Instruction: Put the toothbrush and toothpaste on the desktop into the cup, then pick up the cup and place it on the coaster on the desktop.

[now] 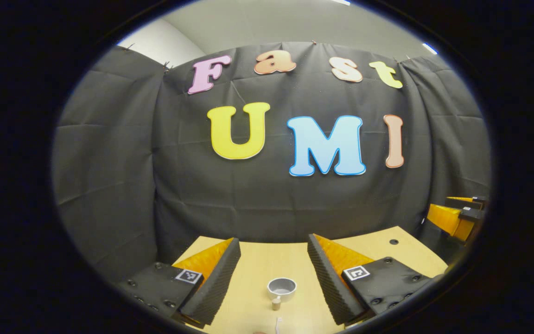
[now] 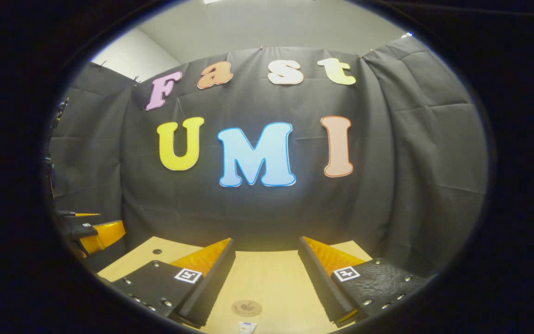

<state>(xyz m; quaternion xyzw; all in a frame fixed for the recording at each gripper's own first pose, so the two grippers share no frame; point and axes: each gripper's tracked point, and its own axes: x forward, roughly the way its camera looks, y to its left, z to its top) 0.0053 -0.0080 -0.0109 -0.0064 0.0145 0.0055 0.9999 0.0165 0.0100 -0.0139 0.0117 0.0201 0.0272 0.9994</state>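
left gripper and right gripper, both released, jaws spread wide with nothing between them, held above the pale wooden worktop. in the left gripper view the cup stands upright and open-mouthed on the worktop, framed between that gripper's fingers; just in front of it, nearer the camera, lies a small capped piece that is probably the toothpaste end-on, and nearer still a thin white tip, likely the toothbrush, cut off by the edge of the view. in the right gripper view the round coaster lies flat between the right gripper's fingers, with a small white item at the bottom edge too cropped to identify. judged stage: nothing is yet in the cup and the cup is off the coaster, so the task is at its start.

risks, as judgement: the toothbrush is slim and lies flat, so a descending gripper may skid over it or pinch it off-centre and let it pivot; the cup looks light and shallow, and a long item dropped in at a slant could tip it; the toothpaste and cup sit close together, so a wide approach may nudge the cup.

surroundings: smooth worktop with a small dark hole near its far corner; black draped cloth wall behind; pale ceiling above.
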